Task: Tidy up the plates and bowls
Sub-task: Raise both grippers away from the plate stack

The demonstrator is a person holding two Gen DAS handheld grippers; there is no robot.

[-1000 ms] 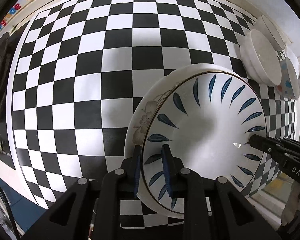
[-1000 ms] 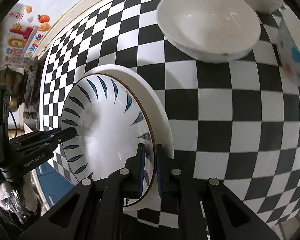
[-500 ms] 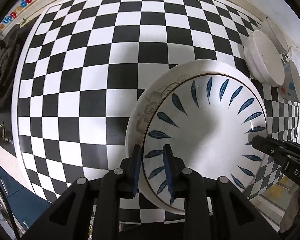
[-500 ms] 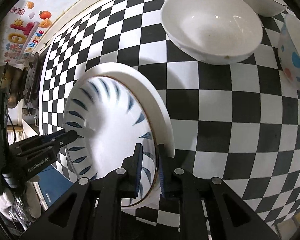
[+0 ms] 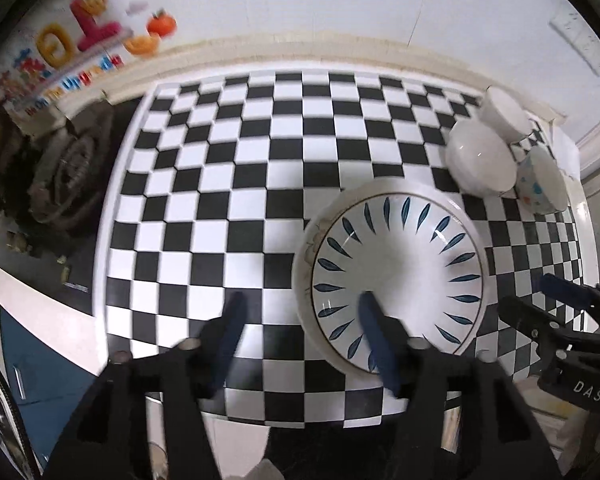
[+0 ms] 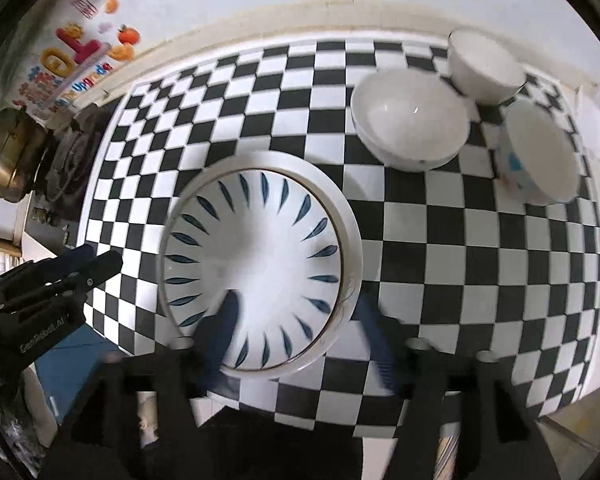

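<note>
Left claw (image 5: 300, 320) is spread, its jaws having just opened, nothing pinched; one finger hangs over the leaf plate (image 5: 400, 280), the other over bare counter (image 5: 220, 160). Right claw (image 6: 300, 312) is spread too, jaws just opened, straddling the plate's near rim without touching it, as far as the blur lets me tell.

The leaf plate lies flat, face up, nested on a larger white plate (image 6: 350, 216) in the middle of the checkered counter. So the plates look stacked: that part seems done.

Beyond them, three bowls wait near the far right corner: a white bowl (image 6: 410, 128), a second one (image 6: 484, 66) behind it, and a spotted bowl (image 6: 540, 152) beside them. All sit mouth up, unstacked. Round ware, so no long axis.
</note>
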